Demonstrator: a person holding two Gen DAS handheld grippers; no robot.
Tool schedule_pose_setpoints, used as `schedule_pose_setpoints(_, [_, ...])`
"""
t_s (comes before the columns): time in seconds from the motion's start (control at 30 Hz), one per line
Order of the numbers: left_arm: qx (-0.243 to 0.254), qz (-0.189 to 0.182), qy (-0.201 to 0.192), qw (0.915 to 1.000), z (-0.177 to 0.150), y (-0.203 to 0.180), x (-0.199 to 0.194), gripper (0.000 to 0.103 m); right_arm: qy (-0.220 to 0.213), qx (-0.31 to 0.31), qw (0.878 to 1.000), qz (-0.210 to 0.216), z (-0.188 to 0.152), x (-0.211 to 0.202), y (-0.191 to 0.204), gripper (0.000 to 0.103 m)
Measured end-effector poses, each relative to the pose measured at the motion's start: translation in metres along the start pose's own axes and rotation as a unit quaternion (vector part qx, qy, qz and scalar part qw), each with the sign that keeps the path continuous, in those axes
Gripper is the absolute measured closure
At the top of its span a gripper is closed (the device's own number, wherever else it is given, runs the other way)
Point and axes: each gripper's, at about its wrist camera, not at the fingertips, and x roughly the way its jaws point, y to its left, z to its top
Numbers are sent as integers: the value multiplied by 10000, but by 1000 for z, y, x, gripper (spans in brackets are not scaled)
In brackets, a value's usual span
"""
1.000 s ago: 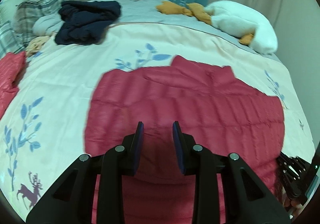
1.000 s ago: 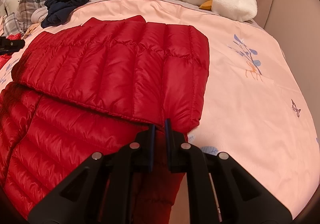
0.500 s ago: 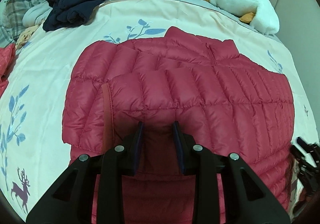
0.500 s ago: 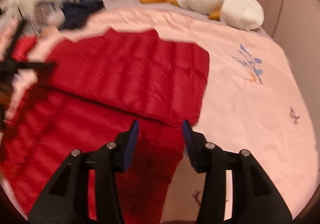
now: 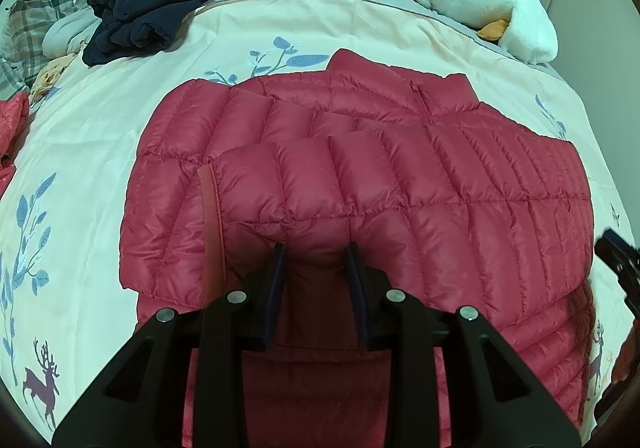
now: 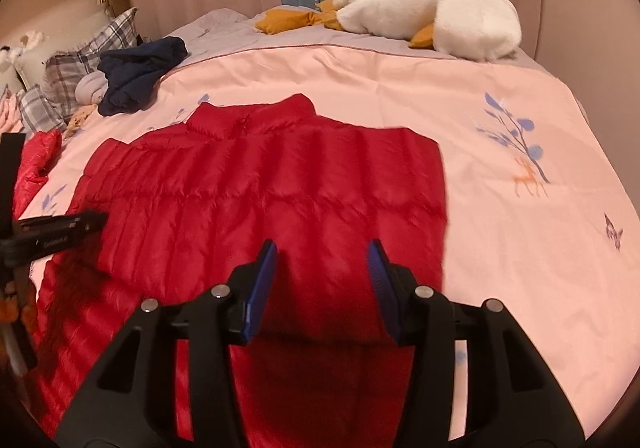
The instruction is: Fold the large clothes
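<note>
1. Pink bedding with blue leaf and deer prints, the duvet (image 5: 100,152), spreads out under both of my tools. Far ahead of the left hand-held gripper (image 5: 316,260) lies a crumpled navy garment (image 5: 148,16), with plaid pillows (image 5: 36,24) off to its left. A white plush goose (image 6: 432,12) with orange feet lies far ahead of the right hand-held gripper (image 6: 322,260), by the curtain. A second red garment (image 6: 36,164) sits at the far left edge. Nothing lies between either tool and the jacket.

2. The red down jacket (image 5: 360,176) lies flat on the bed, straight ahead of and beneath both tools, collar pointing away from me. Both sleeves are folded inward across the chest. The left sleeve's orange-lined cuff (image 5: 212,224) sits just left of the left tool's tips. The quilted hem part runs down below my fingers towards me.

3. My left hand-held gripper stands parted with its tips right at the folded sleeve's lower edge, clamping nothing. My right one is spread wide, released, above the right part of the jacket.

4. Compared with a second ago: the right tool was then nearly closed at the folded sleeve's corner and has since let go and pulled back. The left view has sharpened from blur, and the sleeve now lies folded over the front.
</note>
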Motion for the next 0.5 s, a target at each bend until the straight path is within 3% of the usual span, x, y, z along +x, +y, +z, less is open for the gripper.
schedule_pose_setpoints(0.13, [85,25,-4,10000,-2,-1,3,72,382,27,9991,-153,2,30,2,54])
schedule_pose_setpoints(0.23, [97,-46,17,9999,-3,2,6,71,640,347,9973,-43,-4,47,-10,52])
schedule_pose_setpoints(0.43, [103,-93,81,9999,-3,3,9,70,804,640,9946,116,-3,47,-18,52])
schedule_pose_setpoints(0.5, [93,-90,98,9999,-3,3,8,70,638,738,9951,175,2,36,-20,52])
